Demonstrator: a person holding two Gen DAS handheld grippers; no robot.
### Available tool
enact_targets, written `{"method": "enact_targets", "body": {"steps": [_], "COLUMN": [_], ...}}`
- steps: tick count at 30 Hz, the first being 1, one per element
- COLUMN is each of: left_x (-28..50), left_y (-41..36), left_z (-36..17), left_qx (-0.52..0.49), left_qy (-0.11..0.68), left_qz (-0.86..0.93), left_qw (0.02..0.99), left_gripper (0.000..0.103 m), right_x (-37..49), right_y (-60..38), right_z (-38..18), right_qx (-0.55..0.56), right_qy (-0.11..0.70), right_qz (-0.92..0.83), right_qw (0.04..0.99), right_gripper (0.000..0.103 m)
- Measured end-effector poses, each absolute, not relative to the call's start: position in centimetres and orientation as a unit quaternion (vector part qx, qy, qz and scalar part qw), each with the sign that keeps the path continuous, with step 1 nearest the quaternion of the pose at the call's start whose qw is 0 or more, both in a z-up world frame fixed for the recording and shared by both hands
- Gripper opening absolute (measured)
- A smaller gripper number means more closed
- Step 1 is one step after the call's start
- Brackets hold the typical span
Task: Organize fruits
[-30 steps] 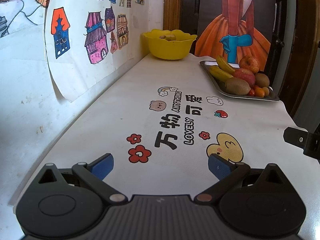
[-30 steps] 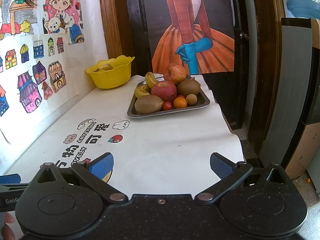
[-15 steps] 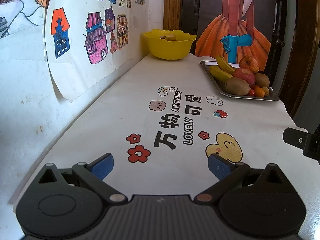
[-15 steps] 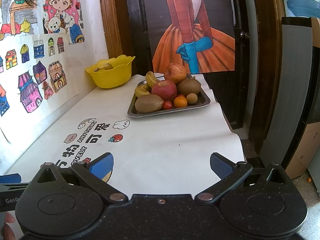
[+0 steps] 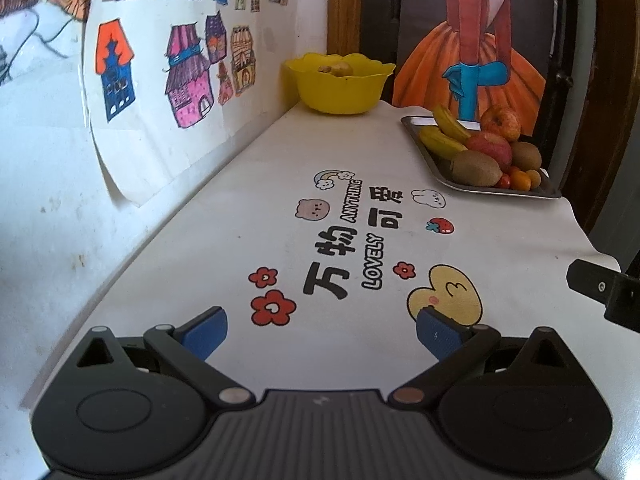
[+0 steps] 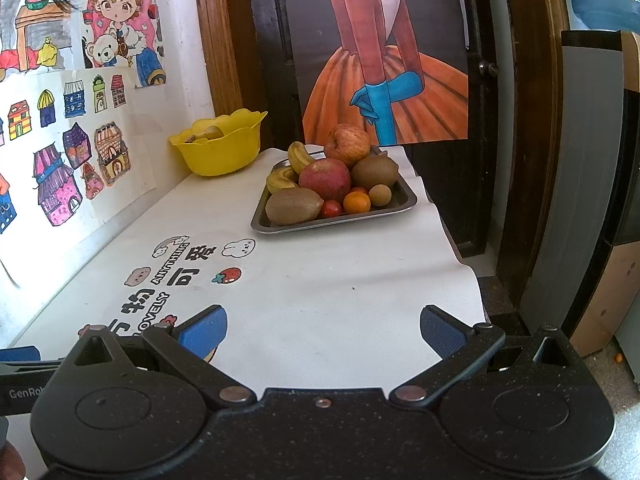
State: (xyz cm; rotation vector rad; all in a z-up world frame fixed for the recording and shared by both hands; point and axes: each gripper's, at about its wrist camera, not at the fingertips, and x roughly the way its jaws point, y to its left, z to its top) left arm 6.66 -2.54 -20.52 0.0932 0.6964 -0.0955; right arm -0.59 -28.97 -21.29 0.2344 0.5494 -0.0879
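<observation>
We hold our left gripper (image 5: 322,334) and our right gripper (image 6: 323,330) low over the near end of the white tablecloth (image 6: 340,280), both with jaws spread wide and nothing between them. Well ahead of us, the fruit sits heaped on a metal tray (image 6: 340,222) near the cloth's far right edge: two apples (image 6: 325,178), bananas (image 6: 298,156), kiwis (image 6: 294,206) and a few small orange and red fruits. A yellow bowl (image 6: 224,152) stands in the far corner by the wall, left of the tray and apart from it, with something pale inside that we cannot identify.
</observation>
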Motion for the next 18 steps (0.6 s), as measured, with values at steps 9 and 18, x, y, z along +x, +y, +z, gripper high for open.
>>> {"method": "enact_targets", "body": {"steps": [9,18], "left_x": [6.68,6.86], "left_y": [-3.01,-3.06], "left_z": [-20.40,-20.46], "left_qx": [0.051,0.051], "left_qy": [0.337,0.334], "left_qz": [-0.047,-0.043], "left_qw": [0.939,0.940], "left_gripper": [0.102,0.102], "right_x": [-0.53,-0.51], "right_y": [-29.19,-29.17], "right_z": [-21.33,-21.36], "right_qx": [0.117,0.117], "right_qy": [0.271,0.272], "right_qz": [-0.043,-0.043], "right_qw": [0.954,0.954], "right_gripper": [0.102,0.102]}}
